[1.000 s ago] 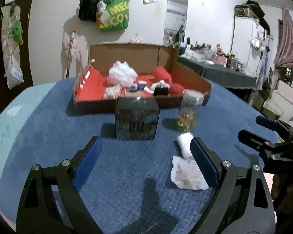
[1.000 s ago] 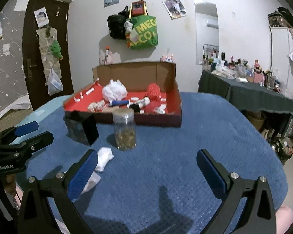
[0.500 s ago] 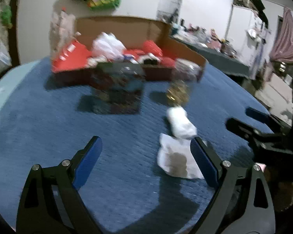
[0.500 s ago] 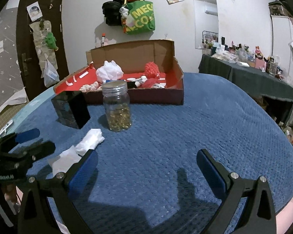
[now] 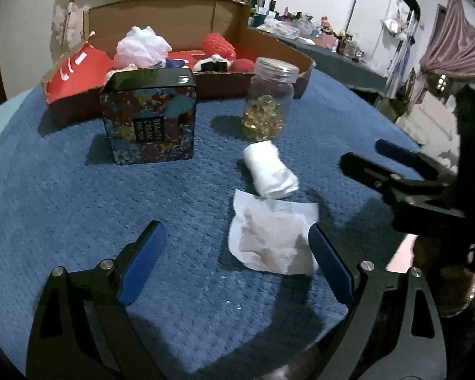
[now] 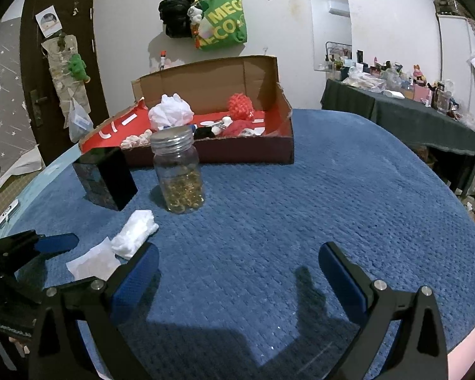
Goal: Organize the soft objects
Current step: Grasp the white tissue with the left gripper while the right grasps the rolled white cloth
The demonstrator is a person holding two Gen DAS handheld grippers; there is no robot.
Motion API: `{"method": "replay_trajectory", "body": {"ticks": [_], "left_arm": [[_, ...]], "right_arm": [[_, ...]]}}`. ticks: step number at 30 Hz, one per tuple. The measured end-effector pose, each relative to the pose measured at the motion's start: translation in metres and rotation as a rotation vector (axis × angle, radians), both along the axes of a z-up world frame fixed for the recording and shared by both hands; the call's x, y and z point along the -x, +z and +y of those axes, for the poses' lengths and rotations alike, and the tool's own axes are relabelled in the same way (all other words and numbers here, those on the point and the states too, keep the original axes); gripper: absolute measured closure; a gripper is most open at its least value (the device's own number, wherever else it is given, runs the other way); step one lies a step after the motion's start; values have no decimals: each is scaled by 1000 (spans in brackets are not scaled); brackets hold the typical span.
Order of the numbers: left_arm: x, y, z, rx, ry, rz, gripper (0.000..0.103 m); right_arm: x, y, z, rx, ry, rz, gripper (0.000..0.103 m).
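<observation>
Two soft white things, a rolled cloth (image 5: 270, 169) and a flat tissue (image 5: 270, 240), look light and limp; with both the left gripper (image 5: 237, 253) and right gripper (image 6: 239, 269) spread and empty, I judge pinching the roll across its middle best.

left gripper (image 5: 236, 247): jaws wide apart, empty, tilted down over the blue blanket (image 5: 63, 205)
right gripper (image 6: 237, 266): jaws wide apart, empty, tilted down over the same blanket
</observation>
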State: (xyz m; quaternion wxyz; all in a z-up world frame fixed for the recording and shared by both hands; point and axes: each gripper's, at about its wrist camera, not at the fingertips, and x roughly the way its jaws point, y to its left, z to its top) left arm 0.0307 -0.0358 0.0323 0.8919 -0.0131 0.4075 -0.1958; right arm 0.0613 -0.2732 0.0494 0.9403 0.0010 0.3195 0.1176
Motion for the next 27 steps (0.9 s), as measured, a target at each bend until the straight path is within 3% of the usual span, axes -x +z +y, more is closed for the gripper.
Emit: {"method": "replay_trajectory", "body": {"ticks": [4,8,10,14,18,21,27], "left_arm": [[-2,-1,-7,-30,-24,-4,11],[-2,-5,-15,-129,-21,-55,11],[-3,-6,-11,-137,-19,-60,10],[-11,-1,13,-176,76,-86,10],[-15,2,35,-128,122,-78,10],[-8,6,31,-93,67,-95,10],[-8,4,18,-132,-8,-118,15]], "right_arm": [[-3,0,2,-1,5,-2,0],[-6,0,3,-4,7,3,0],[-7,-1,5,-7,15,8,0],[-7,-1,14,-8,61,11,0],[-9,0,27,-22,115,11,0],[-15,-1,39,-53,160,26,0],[-24,-3,53,-65,193,42,3]]}}
